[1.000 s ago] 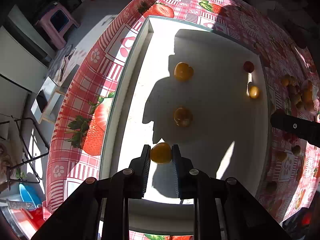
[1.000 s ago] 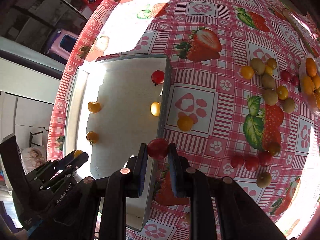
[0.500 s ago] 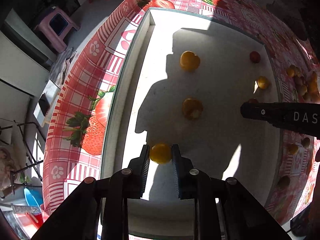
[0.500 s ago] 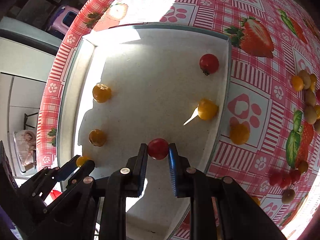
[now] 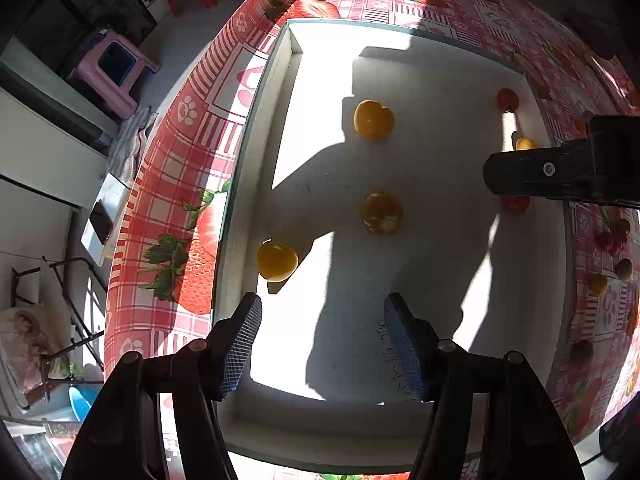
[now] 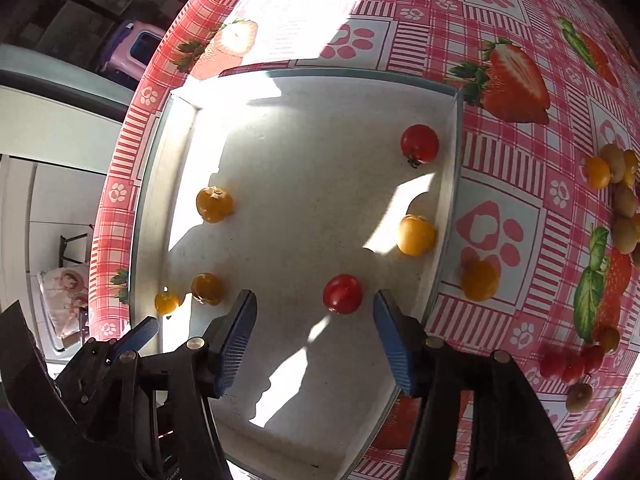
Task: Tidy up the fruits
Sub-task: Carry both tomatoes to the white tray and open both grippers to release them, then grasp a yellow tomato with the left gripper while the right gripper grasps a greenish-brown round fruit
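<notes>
A white tray (image 5: 256, 152) lies on the strawberry tablecloth and also shows in the right wrist view (image 6: 448, 184). My left gripper (image 5: 322, 332) is open and empty above the tray's near left side; a yellow tomato (image 5: 277, 261) lies on the tray just ahead of its left finger. My right gripper (image 6: 314, 326) is open and empty; a red tomato (image 6: 343, 293) lies on the tray between and just ahead of its fingertips. Other yellow tomatoes (image 6: 214, 204) and a red one (image 6: 419, 144) lie spread in the tray.
Loose yellow, red and greenish fruits lie on the cloth right of the tray (image 6: 479, 281), in a cluster at far right (image 6: 616, 184) and lower right (image 6: 568, 362). The table edge runs along the left; a pink stool (image 5: 114, 70) stands on the floor beyond.
Both grippers have opened. The left let go of the yellow tomato near the tray's left wall; the right moved over the tray and let go of the red tomato.
</notes>
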The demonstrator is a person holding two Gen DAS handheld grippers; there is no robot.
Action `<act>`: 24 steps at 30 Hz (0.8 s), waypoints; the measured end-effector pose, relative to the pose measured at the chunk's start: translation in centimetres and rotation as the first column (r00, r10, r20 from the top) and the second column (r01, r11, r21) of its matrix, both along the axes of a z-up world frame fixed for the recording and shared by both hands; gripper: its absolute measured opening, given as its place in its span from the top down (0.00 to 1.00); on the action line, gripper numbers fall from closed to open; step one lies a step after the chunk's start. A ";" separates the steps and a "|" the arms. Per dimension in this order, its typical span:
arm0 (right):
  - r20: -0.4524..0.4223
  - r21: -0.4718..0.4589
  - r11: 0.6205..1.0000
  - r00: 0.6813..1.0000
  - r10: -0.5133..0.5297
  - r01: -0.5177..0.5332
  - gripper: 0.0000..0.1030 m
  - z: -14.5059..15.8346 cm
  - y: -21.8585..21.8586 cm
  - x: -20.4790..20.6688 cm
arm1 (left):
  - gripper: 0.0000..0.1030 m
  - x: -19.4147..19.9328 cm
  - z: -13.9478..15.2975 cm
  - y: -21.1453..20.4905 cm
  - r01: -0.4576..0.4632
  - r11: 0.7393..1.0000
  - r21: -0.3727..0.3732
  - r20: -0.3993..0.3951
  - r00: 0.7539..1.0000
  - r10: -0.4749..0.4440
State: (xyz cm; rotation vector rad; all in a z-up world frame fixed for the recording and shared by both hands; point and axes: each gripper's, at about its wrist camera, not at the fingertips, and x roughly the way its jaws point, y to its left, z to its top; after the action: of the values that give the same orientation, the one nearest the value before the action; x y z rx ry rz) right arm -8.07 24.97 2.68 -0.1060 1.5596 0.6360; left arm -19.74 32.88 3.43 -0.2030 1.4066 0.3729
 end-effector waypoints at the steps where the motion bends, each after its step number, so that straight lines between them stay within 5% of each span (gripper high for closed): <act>1: 0.012 0.003 1.000 1.000 -0.005 0.005 0.28 0.5 -0.3 0.1 | 0.37 0.2 0.2 -0.1 0.004 1.000 0.003 -0.001 1.000 -0.004; 10: 0.059 0.029 0.991 0.990 -0.132 0.130 0.26 3.9 -6.1 2.0 | 0.37 3.6 3.1 -3.3 0.089 0.996 0.028 0.049 0.995 -0.091; 24: 0.095 -0.078 0.909 0.911 -0.402 0.409 0.26 3.5 -21.8 4.6 | 0.37 11.9 5.2 -11.7 0.282 0.959 -0.013 0.104 0.955 -0.279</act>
State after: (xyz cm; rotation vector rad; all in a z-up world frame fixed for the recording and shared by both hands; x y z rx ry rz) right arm -3.46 3.14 6.20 0.1208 1.4787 0.2238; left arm -7.82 21.21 8.65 -0.0417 1.3187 0.1063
